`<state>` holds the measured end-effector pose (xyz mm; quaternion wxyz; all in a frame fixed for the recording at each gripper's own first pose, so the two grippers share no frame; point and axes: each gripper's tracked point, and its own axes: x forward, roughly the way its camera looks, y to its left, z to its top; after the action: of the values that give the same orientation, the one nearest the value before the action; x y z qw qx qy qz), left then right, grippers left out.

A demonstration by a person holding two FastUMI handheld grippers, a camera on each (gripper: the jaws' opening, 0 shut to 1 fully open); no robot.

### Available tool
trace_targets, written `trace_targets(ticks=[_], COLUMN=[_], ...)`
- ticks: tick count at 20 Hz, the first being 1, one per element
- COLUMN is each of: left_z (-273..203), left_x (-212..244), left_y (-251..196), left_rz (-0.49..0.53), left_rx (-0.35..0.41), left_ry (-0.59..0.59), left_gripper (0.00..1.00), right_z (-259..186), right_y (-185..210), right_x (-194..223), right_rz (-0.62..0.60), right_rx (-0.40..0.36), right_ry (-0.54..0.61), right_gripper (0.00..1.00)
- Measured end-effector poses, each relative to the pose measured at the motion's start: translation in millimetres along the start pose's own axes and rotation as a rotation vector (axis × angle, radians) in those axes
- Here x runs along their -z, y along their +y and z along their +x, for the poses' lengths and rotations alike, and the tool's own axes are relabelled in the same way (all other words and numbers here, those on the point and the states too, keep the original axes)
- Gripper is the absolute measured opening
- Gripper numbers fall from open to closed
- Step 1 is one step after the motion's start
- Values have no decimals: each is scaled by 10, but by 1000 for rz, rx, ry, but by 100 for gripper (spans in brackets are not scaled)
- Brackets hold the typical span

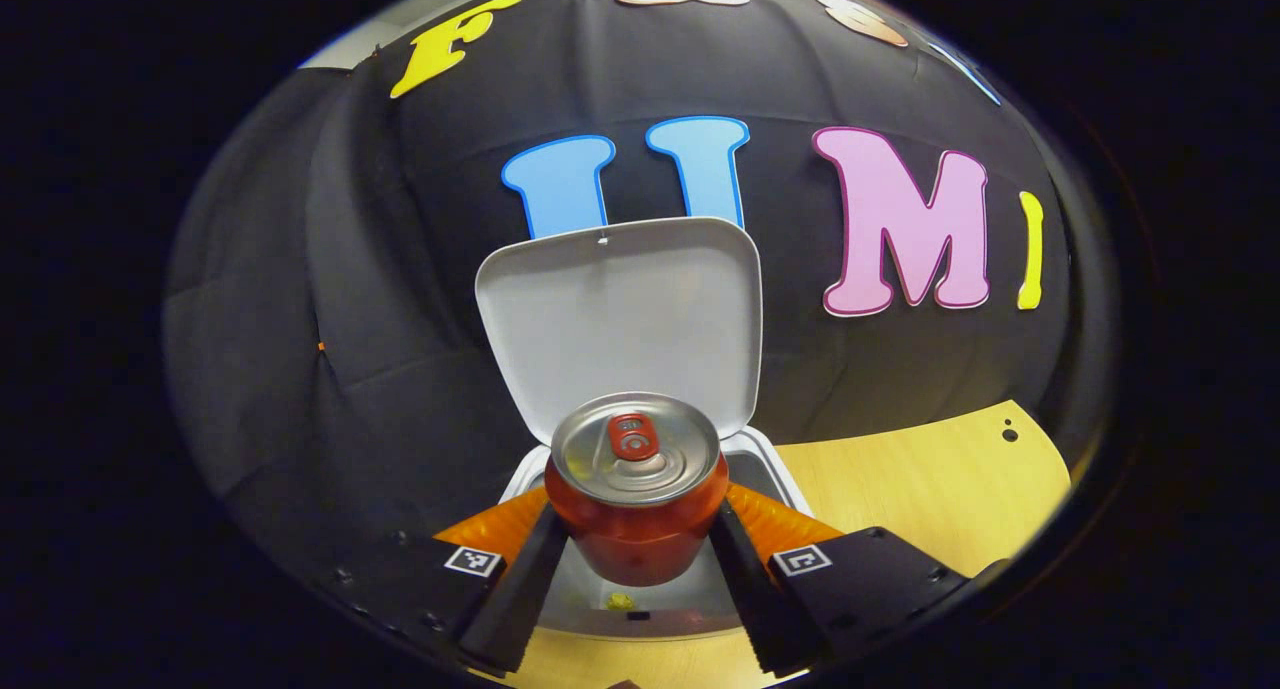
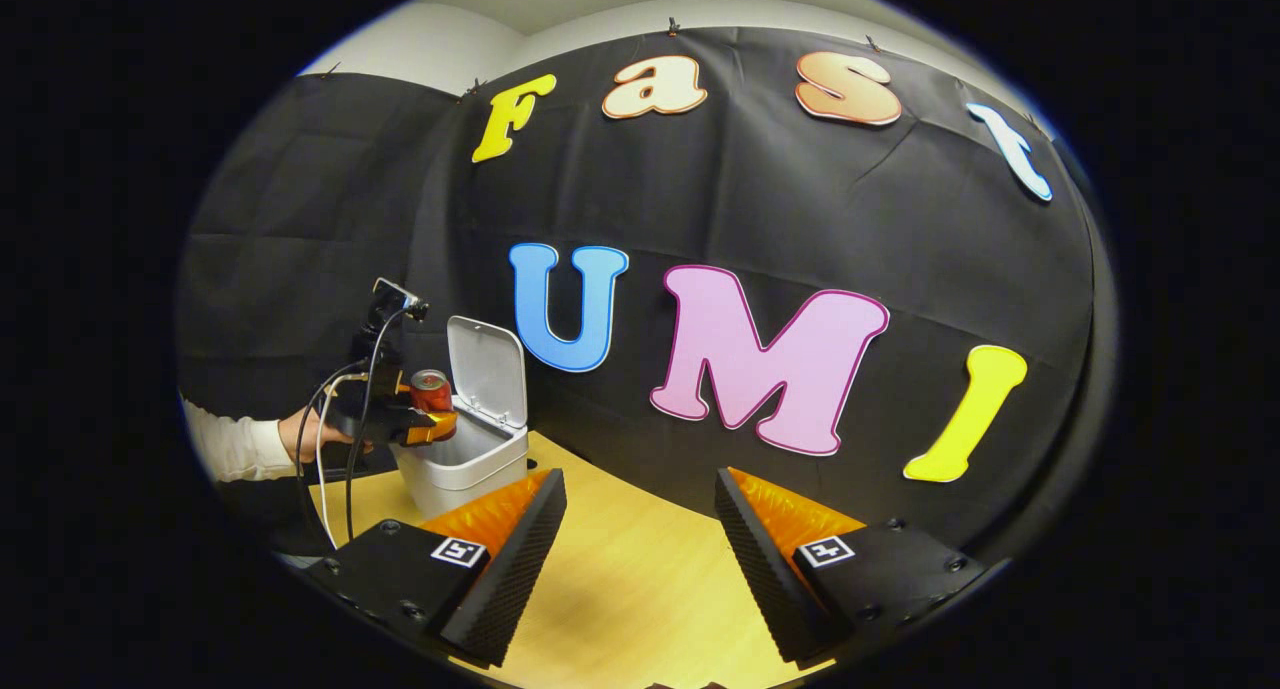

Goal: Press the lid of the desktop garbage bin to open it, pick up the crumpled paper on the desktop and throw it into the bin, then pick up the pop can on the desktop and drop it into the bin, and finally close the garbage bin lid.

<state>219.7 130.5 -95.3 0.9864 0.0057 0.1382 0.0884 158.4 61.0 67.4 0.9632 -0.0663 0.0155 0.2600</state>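
A red pop can (image 1: 636, 499) with a silver top stands upright between the fingers of my left gripper (image 1: 638, 559), which is shut on it. The can hangs just above the open mouth of the white garbage bin (image 1: 778, 464), whose lid (image 1: 620, 319) stands raised behind it. A small yellowish scrap, perhaps the crumpled paper (image 1: 620, 601), lies inside the bin below the can. In the right gripper view the bin (image 2: 463, 464) sits at the left, and the left gripper (image 2: 425, 424) holds the can (image 2: 431, 390) over it. My right gripper (image 2: 640, 539) is open above the table, holding nothing.
The wooden table (image 2: 630, 579) runs from the bin toward the right gripper, with the black cloth wall close behind. A person's hand (image 2: 310, 434) in a white sleeve holds the left gripper, with cables hanging below it.
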Motion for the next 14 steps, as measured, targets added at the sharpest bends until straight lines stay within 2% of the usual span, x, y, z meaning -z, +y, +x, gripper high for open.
trace_targets(ticks=[4, 6, 7, 14], left_z=[-1, -23, -39, 3], left_x=[-184, -312, -400, -1487], left_y=[30, 60, 80, 356], left_rz=[14, 11, 5, 3], left_rx=[-12, -15, -14, -34], left_ry=[-45, -61, -74, -260], left_gripper=[88, 96, 96, 96], right_z=[-2, -10, -12, -21], right_y=[5, 1, -1, -36], right_x=[7, 11, 10, 3], right_rz=[-4, -5, -4, 11], right_rx=[7, 13, 17, 52], right_ry=[7, 8, 9, 3], right_gripper=[97, 97, 96, 96])
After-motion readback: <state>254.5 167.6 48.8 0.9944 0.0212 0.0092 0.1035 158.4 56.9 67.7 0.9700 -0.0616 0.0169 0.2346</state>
